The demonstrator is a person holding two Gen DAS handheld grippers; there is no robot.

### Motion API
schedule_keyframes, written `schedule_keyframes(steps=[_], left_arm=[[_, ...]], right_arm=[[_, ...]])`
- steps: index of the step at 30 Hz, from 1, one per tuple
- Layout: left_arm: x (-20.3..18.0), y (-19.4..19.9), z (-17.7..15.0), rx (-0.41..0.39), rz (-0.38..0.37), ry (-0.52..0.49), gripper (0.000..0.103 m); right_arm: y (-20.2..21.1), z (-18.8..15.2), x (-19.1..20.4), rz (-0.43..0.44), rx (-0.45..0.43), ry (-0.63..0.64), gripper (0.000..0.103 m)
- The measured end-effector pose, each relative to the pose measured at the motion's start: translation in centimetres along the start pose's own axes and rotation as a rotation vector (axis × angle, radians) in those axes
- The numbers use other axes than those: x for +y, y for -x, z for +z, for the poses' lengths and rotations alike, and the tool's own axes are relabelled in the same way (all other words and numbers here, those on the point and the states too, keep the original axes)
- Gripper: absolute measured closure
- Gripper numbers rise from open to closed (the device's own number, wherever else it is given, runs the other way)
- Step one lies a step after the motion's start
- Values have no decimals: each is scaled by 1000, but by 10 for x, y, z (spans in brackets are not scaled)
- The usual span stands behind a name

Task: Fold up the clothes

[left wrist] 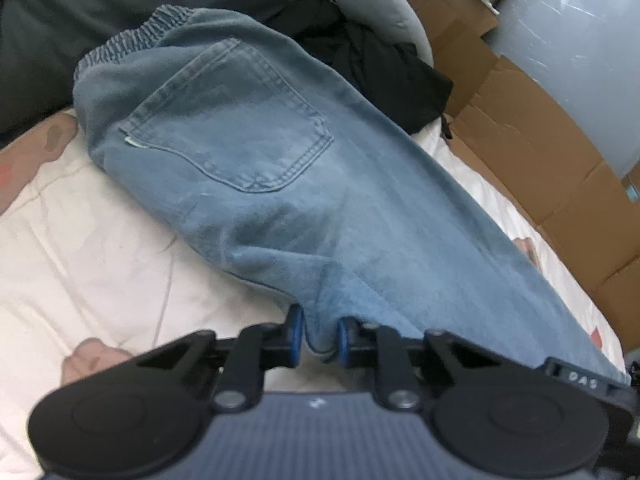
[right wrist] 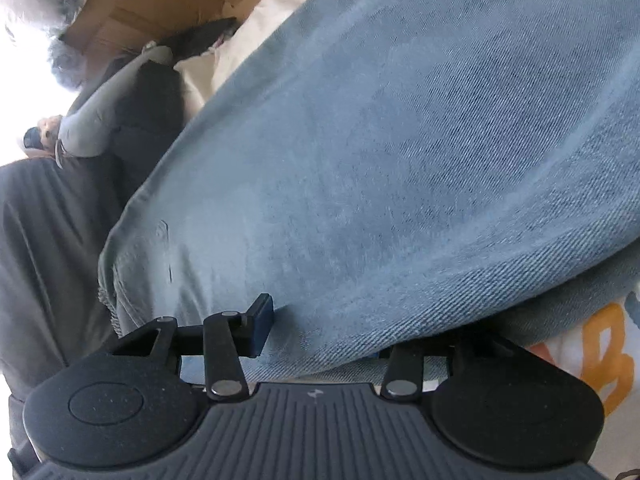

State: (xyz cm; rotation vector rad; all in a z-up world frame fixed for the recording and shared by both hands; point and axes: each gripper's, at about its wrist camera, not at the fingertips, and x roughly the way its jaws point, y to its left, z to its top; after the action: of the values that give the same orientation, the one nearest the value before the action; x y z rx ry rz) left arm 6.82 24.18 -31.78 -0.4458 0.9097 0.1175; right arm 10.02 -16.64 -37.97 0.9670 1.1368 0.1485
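The left gripper (left wrist: pixel 318 336) pinched the jeans (left wrist: pixel 280 184); the right gripper's (right wrist: pixel 320 332) jaws gaped, so the denim could slip

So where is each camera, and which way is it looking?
Left wrist: sits on the left gripper, looking down along its fingers at the jeans on the bed; the blue pads pinch a fold of denim.
Right wrist: sits on the right gripper, looking down close at the jeans; one finger shows, the other is under the denim.
Both share the jeans and the cardboard.
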Motion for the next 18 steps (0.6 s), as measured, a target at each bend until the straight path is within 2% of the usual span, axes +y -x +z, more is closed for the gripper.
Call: schedule_keyframes(steps=[4,6,7,8,10,15,16,17,18], left_arm=[[0,5,1,15,3,-19,87],[2,1,-1,30,4,-17,81],[3,-1,-2,38,5,-16,71],[5,-5,-4,44,3,-5,53],[11,-16,-11,53,-3,29,40],[19,-27,-25,40,-42,62,40],[18,-27,-26,33,-53,52,47],[18,-27,-27,29,-68,40,72],[17,-28,-28,32,-72,27,82]], right_arm=[[-6,-10,5,11,63,14,52],[-7,-16,7,22,83,15,52],[-8,-18,7,24,87,13,52],[-9,-19,7,25,92,11,52],[-9,-22,5,30,97,5,52],[-6,-19,-1,41,86,-25,53],[-5,-18,-1,41,81,-31,53],[-4,-17,-2,39,74,-34,53],[-4,-16,-2,37,67,-37,53]])
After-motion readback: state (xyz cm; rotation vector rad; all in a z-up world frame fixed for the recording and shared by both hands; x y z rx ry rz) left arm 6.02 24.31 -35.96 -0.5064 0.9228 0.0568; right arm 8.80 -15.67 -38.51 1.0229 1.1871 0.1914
